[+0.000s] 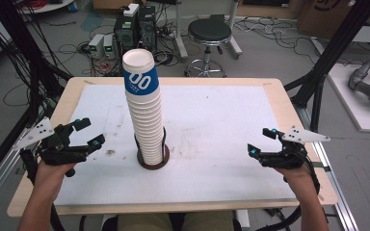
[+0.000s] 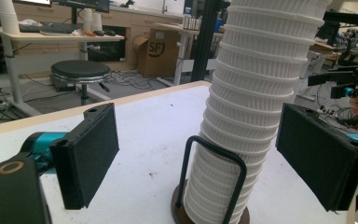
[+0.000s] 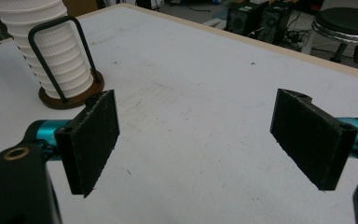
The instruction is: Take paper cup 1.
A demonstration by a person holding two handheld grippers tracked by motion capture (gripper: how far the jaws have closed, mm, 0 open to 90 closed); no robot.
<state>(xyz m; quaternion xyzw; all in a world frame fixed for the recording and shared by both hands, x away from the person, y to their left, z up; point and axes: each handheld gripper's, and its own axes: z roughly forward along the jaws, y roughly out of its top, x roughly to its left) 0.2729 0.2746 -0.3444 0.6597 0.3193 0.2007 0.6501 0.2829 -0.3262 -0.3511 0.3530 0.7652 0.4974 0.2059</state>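
A tall stack of white paper cups (image 1: 144, 110) stands upright in a round brown holder (image 1: 152, 162) with a black wire hoop, near the middle of the white mat. The top cup carries a blue band. My left gripper (image 1: 89, 132) hovers to the left of the stack, jaws open and empty. In the left gripper view the cup stack (image 2: 247, 112) rises between and beyond my open jaws, with the wire hoop (image 2: 212, 177) in front. My right gripper (image 1: 261, 142) is open to the right of the stack, well apart from it. The right gripper view has the stack (image 3: 51, 51) at far upper left.
The white mat (image 1: 212, 125) covers a wooden table (image 1: 274, 86). A black round stool (image 1: 209, 33) and computer boxes (image 1: 135, 29) with cables stand on the floor behind. Black frame posts (image 1: 332, 53) rise at both sides of the table.
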